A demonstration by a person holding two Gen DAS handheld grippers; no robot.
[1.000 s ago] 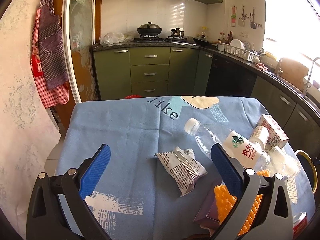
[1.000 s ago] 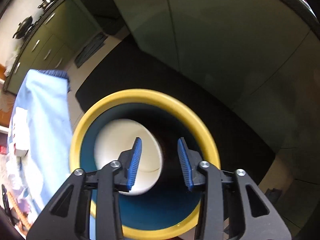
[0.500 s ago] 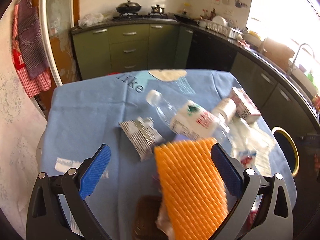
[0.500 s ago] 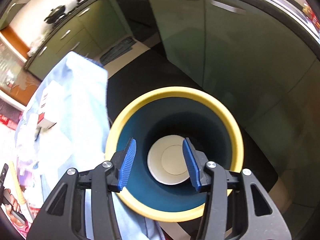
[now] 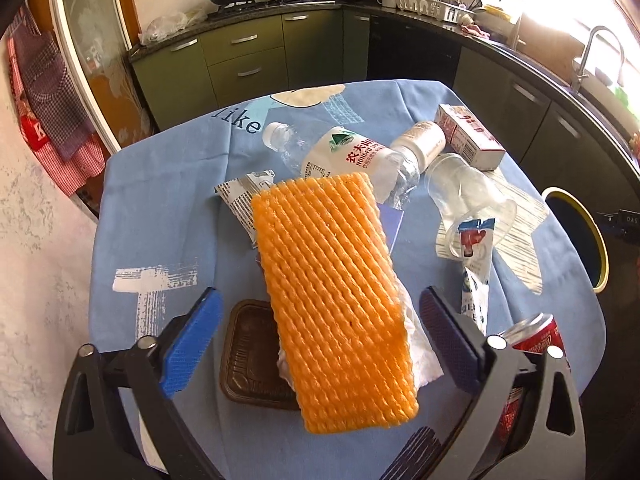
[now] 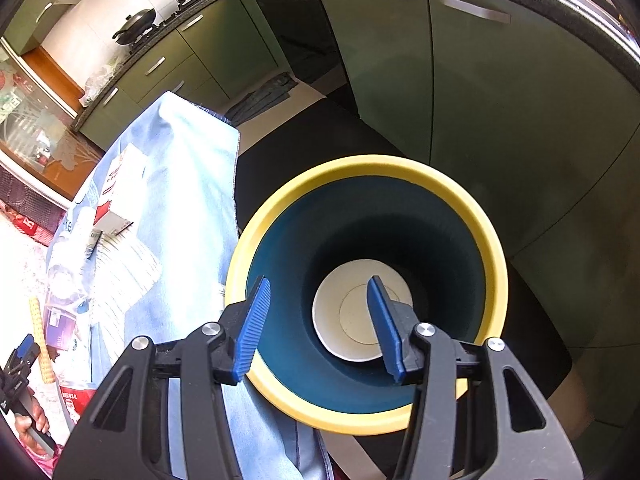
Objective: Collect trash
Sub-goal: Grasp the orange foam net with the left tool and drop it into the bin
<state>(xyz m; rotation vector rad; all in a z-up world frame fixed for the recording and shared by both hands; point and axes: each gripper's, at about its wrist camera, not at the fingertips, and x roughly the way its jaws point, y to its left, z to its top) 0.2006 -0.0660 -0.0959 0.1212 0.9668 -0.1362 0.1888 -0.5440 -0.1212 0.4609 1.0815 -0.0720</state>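
Observation:
An orange foam net lies tilted over a brown plastic tray and a white tissue on the blue tablecloth. My left gripper straddles the net. Its jaws are closing, with a gap between each pad and the net. In the right wrist view my right gripper hangs open and empty over the yellow-rimmed bin. A white paper cup lies on the bin's floor.
A water bottle, a clear cup, a snack wrapper, a sachet, a small carton and a cola can lie on the table. The bin stands by its right edge.
My left gripper moved across the table until the orange net lay between its jaws, which narrowed slightly. My right gripper's jaws widened, and the white cup dropped to the bin's floor.

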